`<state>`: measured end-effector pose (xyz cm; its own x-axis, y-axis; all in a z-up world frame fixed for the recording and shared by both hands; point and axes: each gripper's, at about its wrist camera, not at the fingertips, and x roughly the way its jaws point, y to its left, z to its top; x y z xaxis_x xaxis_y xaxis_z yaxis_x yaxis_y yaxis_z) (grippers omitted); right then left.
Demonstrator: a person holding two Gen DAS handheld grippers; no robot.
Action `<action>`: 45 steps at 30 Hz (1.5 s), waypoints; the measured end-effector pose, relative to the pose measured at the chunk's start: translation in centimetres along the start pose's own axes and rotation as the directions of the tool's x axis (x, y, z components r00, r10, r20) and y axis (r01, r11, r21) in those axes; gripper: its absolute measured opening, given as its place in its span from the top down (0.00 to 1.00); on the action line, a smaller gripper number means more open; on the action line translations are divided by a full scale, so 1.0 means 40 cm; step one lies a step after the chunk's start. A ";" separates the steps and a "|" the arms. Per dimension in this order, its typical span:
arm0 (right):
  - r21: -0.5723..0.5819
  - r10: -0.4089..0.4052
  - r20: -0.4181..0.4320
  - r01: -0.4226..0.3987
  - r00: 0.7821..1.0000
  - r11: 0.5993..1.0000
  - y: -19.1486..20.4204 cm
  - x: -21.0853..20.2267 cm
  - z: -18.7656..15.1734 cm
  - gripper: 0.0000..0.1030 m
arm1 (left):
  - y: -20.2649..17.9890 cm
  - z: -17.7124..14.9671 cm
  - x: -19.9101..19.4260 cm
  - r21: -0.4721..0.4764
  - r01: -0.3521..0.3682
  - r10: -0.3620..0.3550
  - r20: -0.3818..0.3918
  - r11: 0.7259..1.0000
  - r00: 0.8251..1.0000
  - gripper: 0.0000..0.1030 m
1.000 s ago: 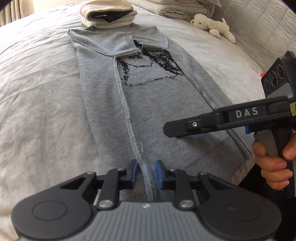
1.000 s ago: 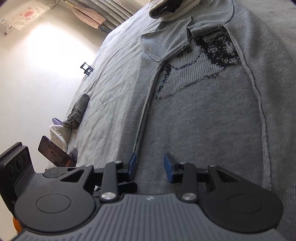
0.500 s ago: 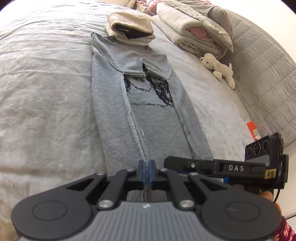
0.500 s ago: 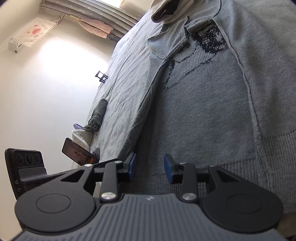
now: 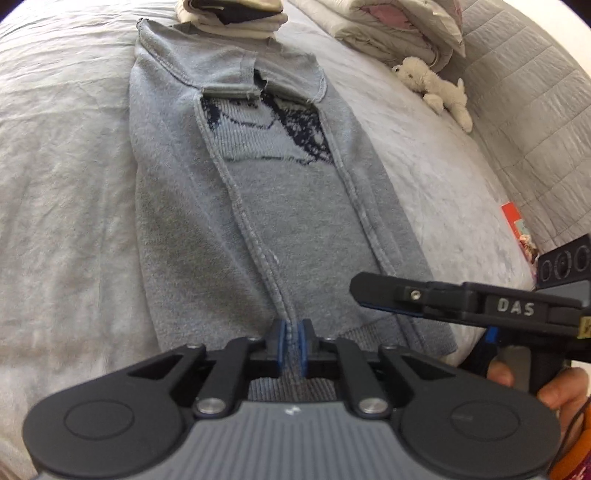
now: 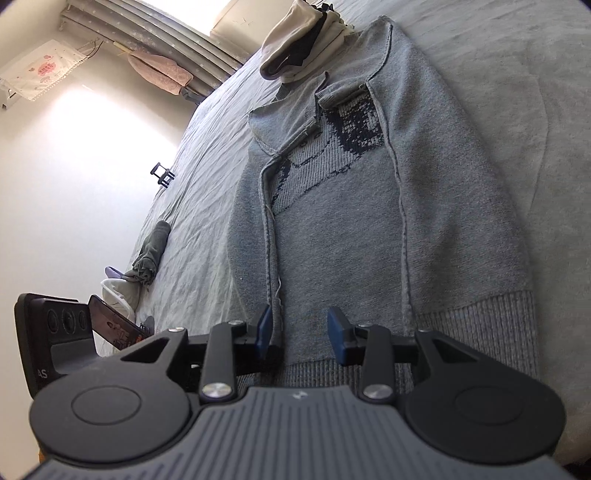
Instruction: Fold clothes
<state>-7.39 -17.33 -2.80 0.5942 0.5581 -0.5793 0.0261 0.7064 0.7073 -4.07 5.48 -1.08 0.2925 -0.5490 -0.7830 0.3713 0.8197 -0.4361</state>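
Note:
A grey knitted sweater (image 5: 258, 206) with a dark picture on its chest lies lengthwise on the bed, sleeves folded in along two long seams. My left gripper (image 5: 291, 339) is at the near ribbed hem. The left seam's fold fills the narrow gap between its blue pads, and its jaws are opening slightly. My right gripper (image 6: 300, 334) stands open just above the hem of the sweater (image 6: 351, 229) with only flat fabric under the gap. In the left wrist view the right gripper (image 5: 354, 291) reaches in from the right, held by a hand (image 5: 554, 391).
A stack of folded clothes (image 5: 229, 14) sits past the sweater's collar. Folded quilts (image 5: 399, 29) and a white plush toy (image 5: 432, 81) lie at the far right by a quilted wall. A rolled umbrella (image 6: 151, 254) and a phone (image 6: 114, 325) are at the bed's left side.
The left pads, apart a second ago, closed on the seam at the hem and now stand a little wider. The right gripper slid back toward the hem, still open.

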 end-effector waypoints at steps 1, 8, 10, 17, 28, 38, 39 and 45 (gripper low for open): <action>-0.005 -0.002 -0.003 0.002 1.000 1.000 0.002 0.004 0.005 0.63 | 0.007 0.006 -0.016 -0.002 0.014 -0.014 0.023 1.000 1.000 0.86; -0.050 0.015 -0.018 -0.016 1.000 0.999 0.028 0.060 0.048 0.63 | 0.063 0.074 -0.057 -0.013 -0.095 0.096 0.152 0.995 0.984 0.86; -0.067 0.020 -0.022 -0.021 1.000 0.998 0.038 0.086 0.055 0.63 | 0.084 0.089 -0.055 -0.020 -0.127 0.129 0.203 0.992 0.971 0.87; -0.120 0.019 -0.001 -0.019 1.000 0.993 0.057 0.186 0.080 0.64 | 0.159 0.106 -0.017 -0.093 -0.079 0.104 0.308 0.993 0.946 0.87; -0.136 -0.071 0.050 0.077 0.996 0.988 0.052 0.185 0.098 0.85 | 0.157 0.147 0.018 -0.079 -0.149 0.165 0.287 0.986 0.944 0.89; -0.106 -0.031 0.066 0.038 0.997 0.994 0.101 0.294 0.275 0.62 | 0.191 0.232 0.028 -0.114 -0.069 0.106 0.362 0.991 0.926 0.89; -0.096 -0.033 0.060 0.039 0.998 0.995 0.098 0.313 0.284 0.62 | 0.196 0.237 0.035 -0.115 -0.063 0.101 0.366 0.991 0.925 0.89; -0.039 -0.037 0.070 0.040 0.997 0.998 0.064 0.383 0.305 0.74 | 0.227 0.271 0.089 -0.164 -0.033 0.089 0.345 0.986 0.934 0.89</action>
<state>11.60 -12.27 -4.92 0.6473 0.4998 -0.5756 0.0183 0.7447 0.6672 9.90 9.18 -3.01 0.6102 -0.4963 -0.6175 0.2119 0.8533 -0.4764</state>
